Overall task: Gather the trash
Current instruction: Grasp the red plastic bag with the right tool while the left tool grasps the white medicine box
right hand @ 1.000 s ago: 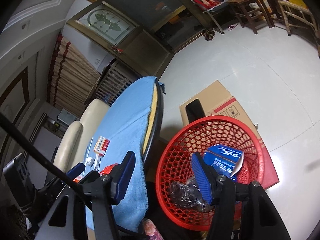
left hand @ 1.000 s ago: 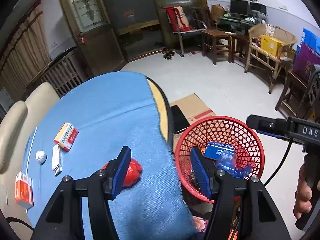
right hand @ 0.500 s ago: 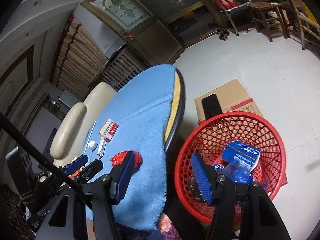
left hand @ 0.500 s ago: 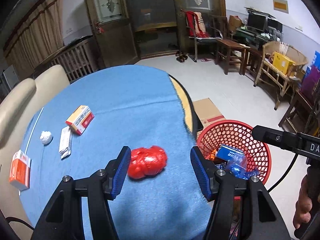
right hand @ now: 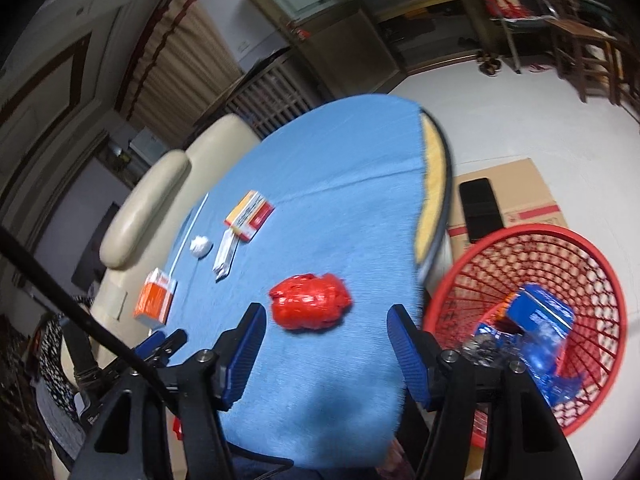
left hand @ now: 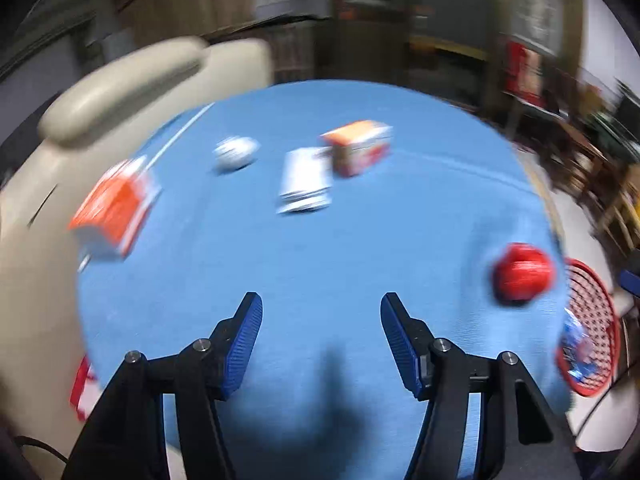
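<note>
Left tongs (left hand: 321, 328): blue ribbed pads on black arms, spread apart, nothing between them; poised over bare blue cloth near the counter's near edge. View heavily blurred.

Right tongs (right hand: 326, 340): same build, jaws opening, nothing gripped; the red wad (right hand: 310, 306) lies on the cloth just beyond and between the tips, not touched by either pad.

Red wad: crumpled glossy plastic film, lumpy and roughly oval, near the counter's right edge, on the side next to the basket (right hand: 600, 276).

Counter (right hand: 340, 184): round, covered by a blue woven cloth with a fine ribbed texture; a yellow strip of bare top shows at the right edge.

Other trash on the cloth, toward the far-left side: orange-and-white carton (right hand: 250, 215) lying flat; white folded leaflet (right hand: 225, 256) just beside it; small white paper ball (right hand: 200, 245); orange box (right hand: 155, 299) at the left edge.

Basket: red plastic lattice, round, standing on the floor beside the counter's right edge; holds a blue box (right hand: 540, 314) and clear crinkled wrappers.
</note>
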